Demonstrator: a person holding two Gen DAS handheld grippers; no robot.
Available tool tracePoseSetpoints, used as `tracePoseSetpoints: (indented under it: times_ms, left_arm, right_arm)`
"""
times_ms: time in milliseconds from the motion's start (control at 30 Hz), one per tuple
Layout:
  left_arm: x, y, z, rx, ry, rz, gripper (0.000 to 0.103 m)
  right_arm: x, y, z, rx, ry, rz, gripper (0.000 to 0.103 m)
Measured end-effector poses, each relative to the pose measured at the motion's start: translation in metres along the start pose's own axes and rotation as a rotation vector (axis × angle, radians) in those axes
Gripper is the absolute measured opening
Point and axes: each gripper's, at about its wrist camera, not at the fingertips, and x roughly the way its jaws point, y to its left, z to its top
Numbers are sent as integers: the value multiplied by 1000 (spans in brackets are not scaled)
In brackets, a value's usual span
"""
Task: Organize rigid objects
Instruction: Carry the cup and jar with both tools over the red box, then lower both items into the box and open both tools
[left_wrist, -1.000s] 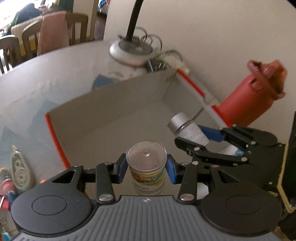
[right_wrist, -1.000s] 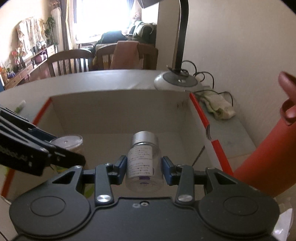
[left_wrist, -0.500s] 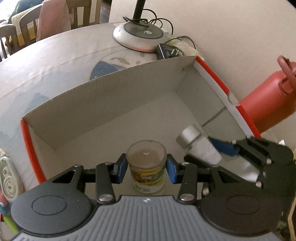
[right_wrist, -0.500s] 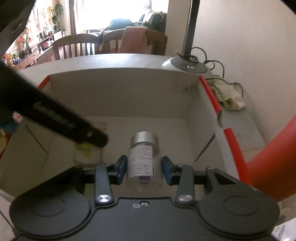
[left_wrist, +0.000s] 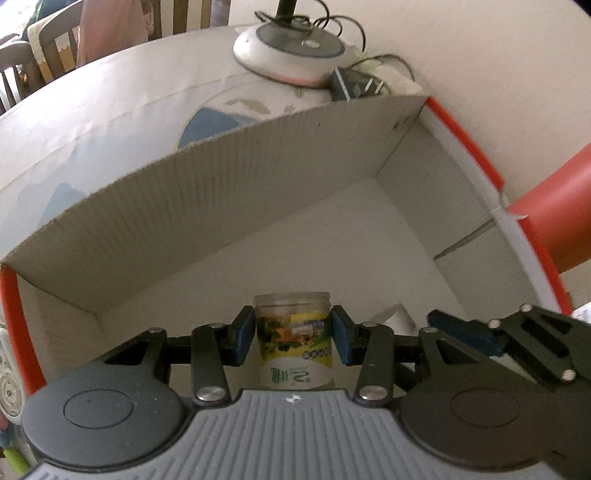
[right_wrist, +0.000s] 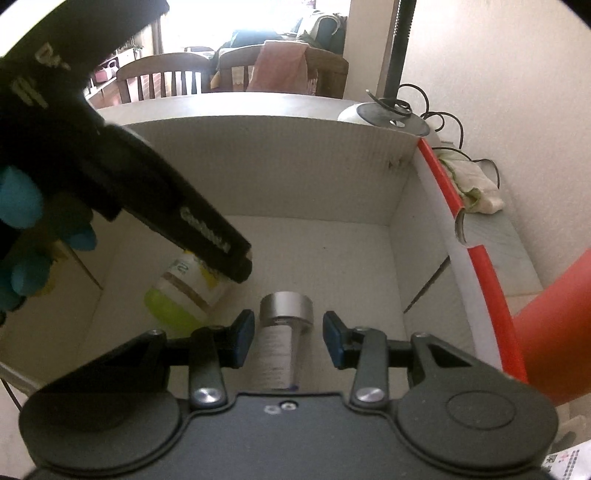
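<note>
Both grippers reach into an open cardboard box (left_wrist: 229, 206) with red edges. My left gripper (left_wrist: 293, 338) is shut on a clear jar with a green and yellow label (left_wrist: 293, 343), held low inside the box; the jar also shows in the right wrist view (right_wrist: 184, 284) under the left gripper's finger (right_wrist: 207, 243). My right gripper (right_wrist: 288, 338) is open, its blue pads apart from a small silver-capped bottle (right_wrist: 284, 332) that lies between them on the box floor (right_wrist: 325, 258). The right gripper also shows in the left wrist view (left_wrist: 491, 339).
A lamp base (left_wrist: 290, 46) with cables stands behind the box. A red container (right_wrist: 550, 332) stands against the box's right side by the wall. A cloth (right_wrist: 472, 188) lies behind the right wall. Small items (left_wrist: 7, 373) lie left of the box. Chairs stand far back.
Both grippers have gone down into the box. The right gripper's jaws have opened off the silver-capped bottle. The left gripper still grips the jar, now lower.
</note>
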Motion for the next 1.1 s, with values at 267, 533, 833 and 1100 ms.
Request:
tracePoseSetpoints:
  times_ms: [267,533,833,1100]
  left_arm:
    - [-4,2,-3,-17,-7,7,43]
    - [-30,1,-14,-25,-63,-16,49]
    - [-80,-2,-34,-11,-171,-32,49]
    - [-127,-3,-60,-3,-265,-27,49]
  right_arm:
    - [-9,-6,1,35,-13,19,47]
    - [-24,-11,3,58,-43,33,51]
    - [-51,-12,2,80,-92,58,58]
    - [-77,-4,2,86,-136,91,64]
